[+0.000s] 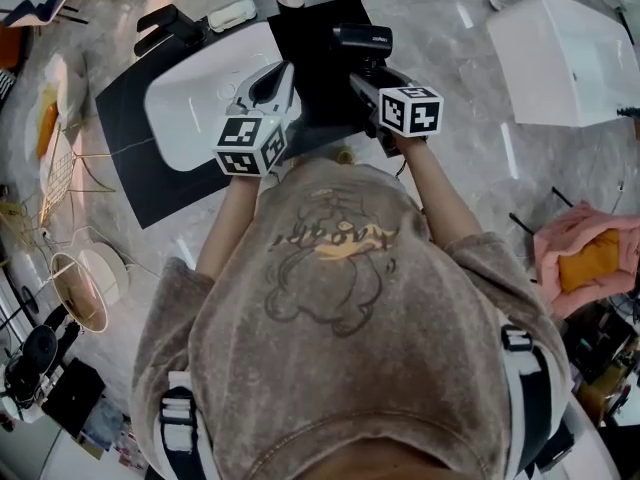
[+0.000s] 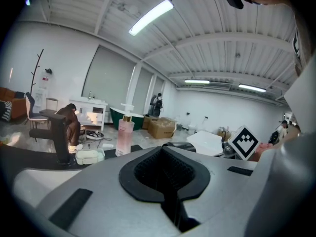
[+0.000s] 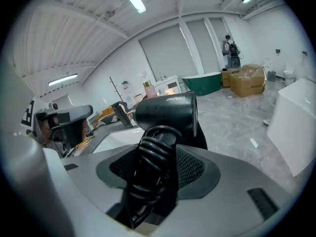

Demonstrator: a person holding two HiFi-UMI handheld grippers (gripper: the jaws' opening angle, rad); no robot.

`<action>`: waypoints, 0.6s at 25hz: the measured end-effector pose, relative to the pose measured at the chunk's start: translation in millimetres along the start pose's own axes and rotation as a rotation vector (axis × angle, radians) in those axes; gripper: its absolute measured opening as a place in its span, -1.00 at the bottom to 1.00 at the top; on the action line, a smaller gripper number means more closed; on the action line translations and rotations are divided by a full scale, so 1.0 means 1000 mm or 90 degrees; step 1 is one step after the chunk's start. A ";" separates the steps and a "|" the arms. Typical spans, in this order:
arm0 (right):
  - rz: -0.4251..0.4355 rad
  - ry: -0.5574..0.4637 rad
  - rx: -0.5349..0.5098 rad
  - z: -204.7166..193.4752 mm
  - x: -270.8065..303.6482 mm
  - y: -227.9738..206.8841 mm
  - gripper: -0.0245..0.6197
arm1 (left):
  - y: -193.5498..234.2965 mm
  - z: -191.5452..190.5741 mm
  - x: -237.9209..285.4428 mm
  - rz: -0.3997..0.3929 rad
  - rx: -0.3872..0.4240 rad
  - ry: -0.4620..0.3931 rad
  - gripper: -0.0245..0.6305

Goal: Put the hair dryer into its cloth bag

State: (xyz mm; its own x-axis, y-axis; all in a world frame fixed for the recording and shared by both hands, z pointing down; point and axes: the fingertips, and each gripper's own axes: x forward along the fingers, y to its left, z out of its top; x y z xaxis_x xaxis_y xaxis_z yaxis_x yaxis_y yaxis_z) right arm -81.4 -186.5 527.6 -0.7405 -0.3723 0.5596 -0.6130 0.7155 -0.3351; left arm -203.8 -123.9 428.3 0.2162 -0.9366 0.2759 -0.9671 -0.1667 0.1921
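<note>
The black hair dryer [image 1: 362, 38] is clear of the counter, and my right gripper [image 1: 366, 76] is shut on its handle, which has the cord coiled round it. In the right gripper view the dryer's barrel [image 3: 168, 113] stands just above the pads, and the coiled handle fills the gap in my right gripper [image 3: 157, 154]. The black cloth bag [image 1: 315, 63] lies flat, just left of and below the dryer. My left gripper [image 1: 278, 76] is shut on the bag's left edge. In the left gripper view the jaws of my left gripper [image 2: 164, 152] are pressed together and the cloth is hidden.
A white sink basin [image 1: 195, 98] rests on a black mat [image 1: 125, 153], with a black faucet [image 1: 165, 23], a soap dish [image 1: 232, 13] and a pink bottle [image 2: 124, 137] behind it. A white box [image 1: 565, 58] and a pink cloth [image 1: 590, 258] lie on the floor at the right.
</note>
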 end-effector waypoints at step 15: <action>-0.067 -0.100 0.025 -0.004 -0.109 -0.031 -0.20 | -0.051 -0.011 0.018 -0.099 0.048 0.039 -0.87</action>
State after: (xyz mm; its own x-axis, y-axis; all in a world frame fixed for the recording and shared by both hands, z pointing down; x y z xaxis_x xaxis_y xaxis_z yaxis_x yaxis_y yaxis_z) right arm 19.4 -165.3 479.8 -0.7034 -0.5341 0.4691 -0.6976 0.6453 -0.3113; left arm -149.0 -128.5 433.7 0.3700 -0.8773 0.3056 -0.9280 -0.3332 0.1669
